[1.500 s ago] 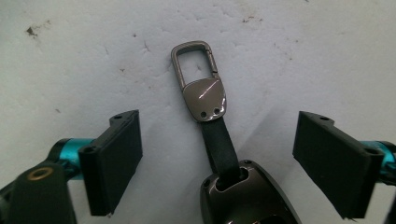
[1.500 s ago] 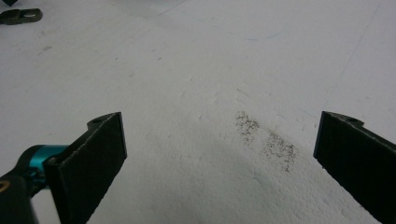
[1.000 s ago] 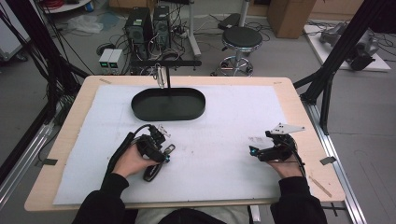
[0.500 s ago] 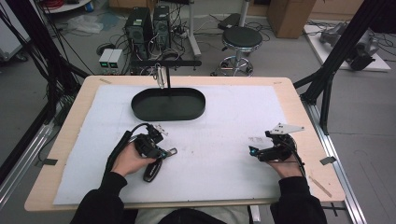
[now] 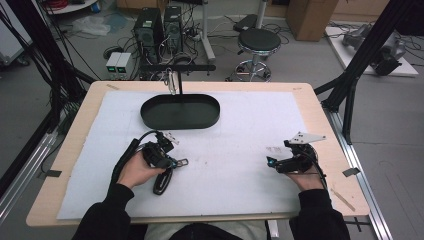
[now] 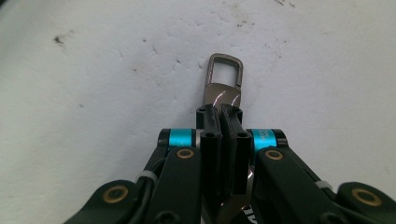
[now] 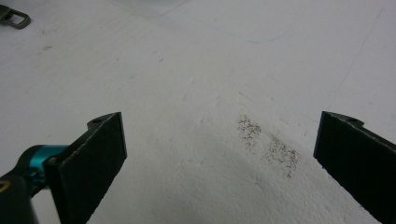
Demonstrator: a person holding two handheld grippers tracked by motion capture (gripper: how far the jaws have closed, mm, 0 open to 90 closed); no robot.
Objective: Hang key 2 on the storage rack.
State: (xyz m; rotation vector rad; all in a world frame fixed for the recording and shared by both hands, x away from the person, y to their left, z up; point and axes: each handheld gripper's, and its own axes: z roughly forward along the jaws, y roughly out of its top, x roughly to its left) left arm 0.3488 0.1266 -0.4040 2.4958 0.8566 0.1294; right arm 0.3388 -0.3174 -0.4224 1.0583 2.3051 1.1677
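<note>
Left gripper view: the left gripper [image 6: 222, 114] has its jaws pressed together on a metal clip [image 6: 224, 86]. The clip's flat shiny body is pinched between the pads, and its rectangular loop sticks out just past the fingertips, lying over the white surface [image 6: 93, 93]. More of the same metal shows below, between the jaws nearer the camera.

In the high view, the left gripper [image 5: 172, 161] sits low on the surface, left of centre, with the clip [image 5: 181, 162] poking out toward the middle of the mat. A dark strap [image 5: 162, 181] runs from the gripper back toward the person and rests on the mat. Farther away, toward the far edge, stands a black oval tray [image 5: 180, 111], well apart from the clip.

The right gripper [image 5: 270, 161] rests on the surface at the right side, well apart from the left one. In the right gripper view its jaws stand wide with only bare, speckled mat between them, and the clip's loop [image 7: 14, 17] shows far off in the top left corner.
</note>
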